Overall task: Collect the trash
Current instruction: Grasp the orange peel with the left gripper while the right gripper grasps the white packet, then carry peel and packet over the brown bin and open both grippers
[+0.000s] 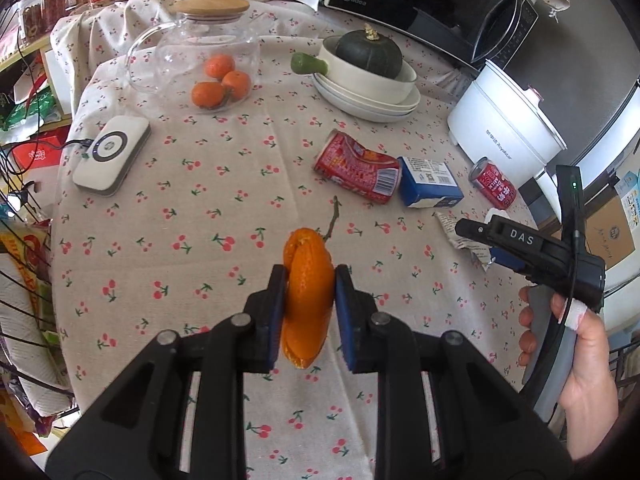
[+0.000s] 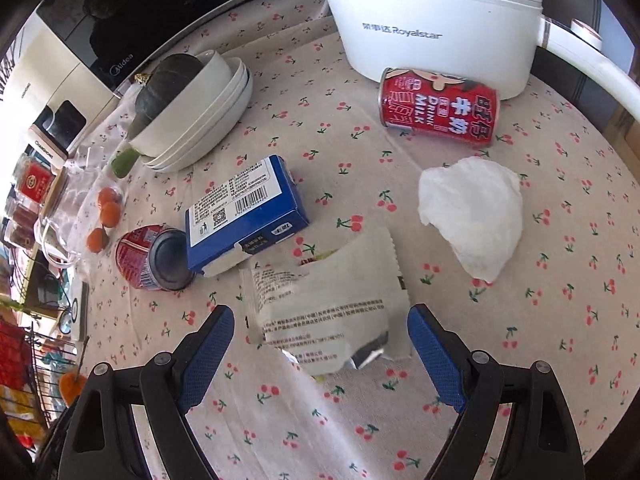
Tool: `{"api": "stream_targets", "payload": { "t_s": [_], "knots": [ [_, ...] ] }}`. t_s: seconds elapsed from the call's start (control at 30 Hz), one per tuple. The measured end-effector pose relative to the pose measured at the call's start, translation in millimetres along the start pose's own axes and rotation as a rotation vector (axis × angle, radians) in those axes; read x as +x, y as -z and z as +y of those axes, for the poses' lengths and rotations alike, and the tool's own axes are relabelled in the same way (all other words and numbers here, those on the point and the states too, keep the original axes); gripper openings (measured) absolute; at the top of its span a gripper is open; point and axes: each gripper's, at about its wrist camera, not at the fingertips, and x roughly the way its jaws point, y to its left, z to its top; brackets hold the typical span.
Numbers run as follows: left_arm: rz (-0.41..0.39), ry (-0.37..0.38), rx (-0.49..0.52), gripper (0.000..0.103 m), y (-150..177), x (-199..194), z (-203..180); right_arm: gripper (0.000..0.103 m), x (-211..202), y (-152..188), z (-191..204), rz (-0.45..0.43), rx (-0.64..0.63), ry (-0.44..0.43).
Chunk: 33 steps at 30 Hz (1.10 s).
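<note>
left gripper: pinched tight on the orange peel, peel squeezed between both pads
right gripper: wide open, snack wrapper lying between its fingers

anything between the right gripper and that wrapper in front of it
Nothing visible. The right gripper is open, its blue pads either side of the wrapper, which lies flat on the tablecloth.
</note>
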Motion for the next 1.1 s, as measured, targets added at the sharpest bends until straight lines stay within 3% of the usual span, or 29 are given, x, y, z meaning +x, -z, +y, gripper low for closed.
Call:
{"api": "stream_targets", "payload": {
  "t_s": [0.13, 0.27, 0.33, 0.67, 1.1],
  "knots": [
    [0.008, 0.009, -0.021, 0.026, 0.6, -0.9, 7.5, 0.086, 13.6, 0.0, 14.0, -0.003, -0.052, 0.094],
    [0.007, 0.022, -0.013, 0.026, 1.5, -3.4, 4.4, 0.065, 13.5, 4.8, 24.0, -0.023, -0.110, 0.143],
    [0.011, 0.028, -0.003, 0.026, 2.4, -3.7, 0.3, 0.061, 10.5, 5.9, 23.4, -0.016, -0.107, 0.121],
    [0.051, 0.099, 0.059, 0.026, 16.1, -2.2, -39.0, 0.060, -58.5, 24.3, -18.1, -0.050, -0.100, 0.047],
    [0.081, 0.244, 0.160, 0.026, 59.4, -22.3, -128.8, 0.060, -162.4, 86.0, -106.9, -0.137, -0.050, 0.081]
  ]
}}
